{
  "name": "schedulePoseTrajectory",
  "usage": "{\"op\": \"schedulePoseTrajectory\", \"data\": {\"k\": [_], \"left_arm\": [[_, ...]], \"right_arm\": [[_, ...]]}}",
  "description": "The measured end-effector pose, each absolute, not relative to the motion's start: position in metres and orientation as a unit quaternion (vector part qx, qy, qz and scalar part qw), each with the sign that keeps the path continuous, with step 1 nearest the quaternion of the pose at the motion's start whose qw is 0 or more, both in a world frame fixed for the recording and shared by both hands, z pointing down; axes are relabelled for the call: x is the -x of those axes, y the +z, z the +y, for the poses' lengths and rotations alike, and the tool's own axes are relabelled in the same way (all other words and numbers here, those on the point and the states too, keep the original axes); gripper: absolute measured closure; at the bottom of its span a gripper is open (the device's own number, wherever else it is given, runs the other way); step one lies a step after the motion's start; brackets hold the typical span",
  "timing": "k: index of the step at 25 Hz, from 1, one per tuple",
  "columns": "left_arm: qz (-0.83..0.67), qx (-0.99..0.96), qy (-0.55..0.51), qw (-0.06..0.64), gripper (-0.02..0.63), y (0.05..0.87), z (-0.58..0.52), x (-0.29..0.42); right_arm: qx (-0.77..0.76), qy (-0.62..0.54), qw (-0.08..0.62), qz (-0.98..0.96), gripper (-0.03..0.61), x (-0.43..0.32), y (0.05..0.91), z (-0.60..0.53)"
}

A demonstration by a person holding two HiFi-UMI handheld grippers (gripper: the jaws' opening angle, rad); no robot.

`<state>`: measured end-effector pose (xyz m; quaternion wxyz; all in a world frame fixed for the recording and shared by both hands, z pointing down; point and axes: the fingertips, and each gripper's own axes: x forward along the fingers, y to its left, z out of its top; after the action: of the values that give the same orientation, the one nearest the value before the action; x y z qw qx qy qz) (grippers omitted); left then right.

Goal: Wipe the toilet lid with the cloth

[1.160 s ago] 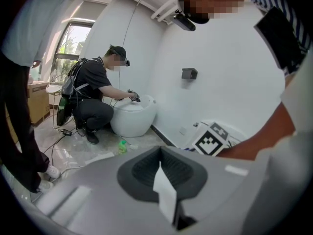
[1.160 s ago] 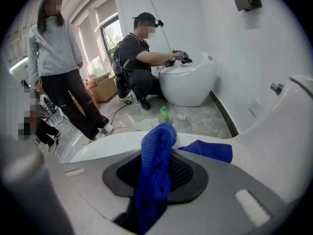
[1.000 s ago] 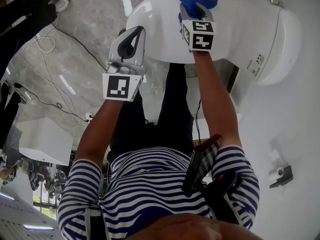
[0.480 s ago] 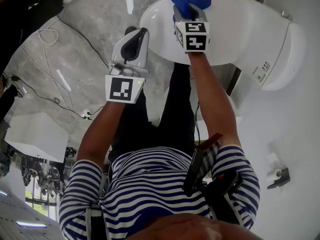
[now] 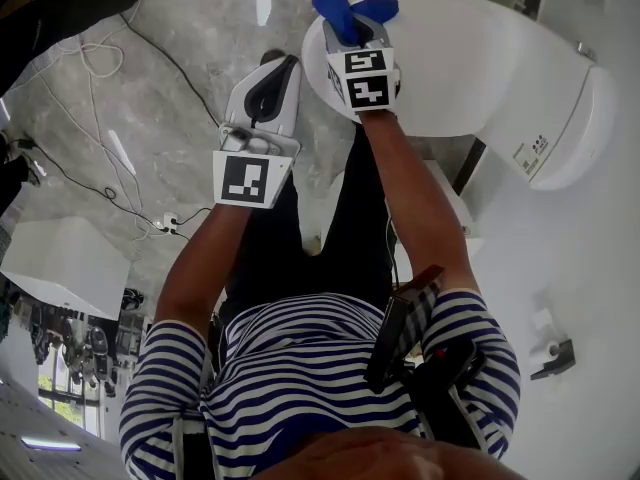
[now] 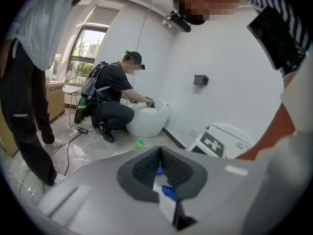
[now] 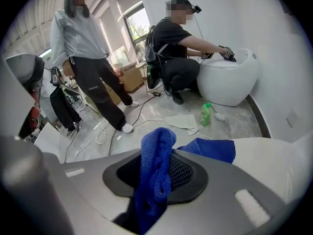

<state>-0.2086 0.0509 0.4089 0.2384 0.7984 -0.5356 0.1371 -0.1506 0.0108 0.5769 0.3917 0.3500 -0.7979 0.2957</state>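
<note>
Toilet lid point(image 5: 462, 60); right gripper point(image 5: 352, 30) clamps cloth point(image 5: 333, 8) (blue)

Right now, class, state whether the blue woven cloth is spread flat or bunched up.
Bunched: the blue woven cloth hangs in folds, clamped between the right gripper's jaws.

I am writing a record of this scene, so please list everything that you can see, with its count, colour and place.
toilet: one, white, against the wall, ahead of the person
cloth: one, blue, at the toilet's front end
second toilet: one, white, round, farther along the wall
bottle: one, green, on the floor near the second toilet
cables: several, white and black, on the grey floor
crouching person: one, black clothes, at the second toilet
standing person: one, grey top, on the floor to the left
left gripper: grey, fingers together, beside the toilet
right gripper: grey, fingers shut on the cloth
</note>
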Motion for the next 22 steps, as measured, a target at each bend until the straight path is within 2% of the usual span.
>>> {"op": "schedulePoseTrajectory", "data": {"k": [13, 22], "left_arm": [[-0.547, -0.789, 0.136, 0.242, 0.611, 0.413, 0.058, 0.235], [-0.526, -0.806, 0.131, 0.239, 0.611, 0.397, 0.044, 0.185]], "right_arm": [[-0.338, 0.291, 0.391, -0.805, 0.462, 0.180, 0.581, 0.017], [-0.382, 0.285, 0.353, -0.805, 0.462, 0.121, 0.526, -0.005]]}}
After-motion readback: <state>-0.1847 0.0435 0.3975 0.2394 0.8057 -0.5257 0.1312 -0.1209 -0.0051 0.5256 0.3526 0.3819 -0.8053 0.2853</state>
